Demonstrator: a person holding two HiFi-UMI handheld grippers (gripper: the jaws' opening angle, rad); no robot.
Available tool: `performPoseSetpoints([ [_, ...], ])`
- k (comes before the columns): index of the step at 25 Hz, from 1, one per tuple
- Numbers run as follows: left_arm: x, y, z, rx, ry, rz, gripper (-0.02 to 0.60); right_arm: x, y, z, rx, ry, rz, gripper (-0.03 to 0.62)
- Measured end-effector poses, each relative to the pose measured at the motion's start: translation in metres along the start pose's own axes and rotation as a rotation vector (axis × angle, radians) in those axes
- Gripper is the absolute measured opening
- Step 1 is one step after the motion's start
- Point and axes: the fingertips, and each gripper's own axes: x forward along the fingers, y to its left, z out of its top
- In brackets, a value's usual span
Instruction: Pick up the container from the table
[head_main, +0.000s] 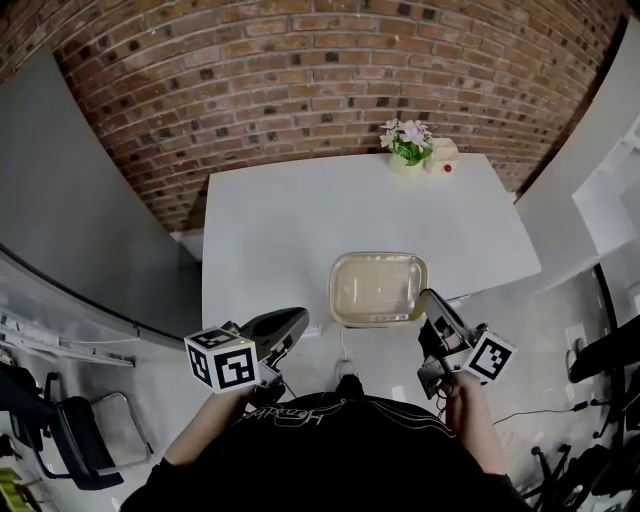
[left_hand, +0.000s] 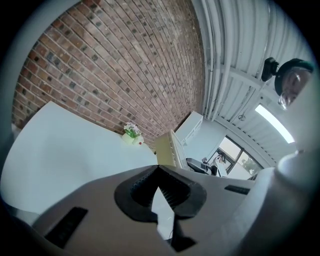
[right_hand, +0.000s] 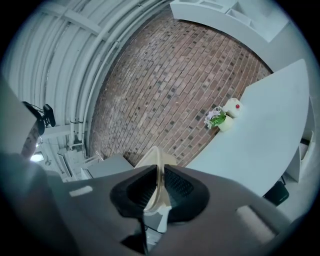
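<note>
Container (head_main: 378, 288) rim pinched by right gripper (right_hand: 157, 170); left gripper (left_hand: 158, 167) pressed together, empty. Recommend level carriage, firm single-edge hold.

Flowers (head_main: 407, 140) behind container (head_main: 378, 288), on table (head_main: 270, 220)

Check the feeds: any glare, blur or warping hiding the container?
Head view: evenly lit, fisheye bows the table edges, container sharp. Left gripper view: ceiling light glares, container edge-on but clear. Right gripper view: container rim soft in the right claw.

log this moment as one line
right gripper: shut on container rim | left gripper: shut, empty | container: at table near edge
</note>
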Motion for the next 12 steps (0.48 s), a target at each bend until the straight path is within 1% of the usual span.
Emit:
performPoseSetpoints([
  [7,-0.025,-0.010,-0.012,0.017,-0.009,-0.020,0.003,-0.017,0.023,-0.023,-0.002,-0.026,0.022,0.049],
  [12,-0.036,-0.018,-0.020,0.028,-0.006,-0.036,0.003,-0.028,0.034,-0.034,0.000,-0.033,0.017,0.049],
])
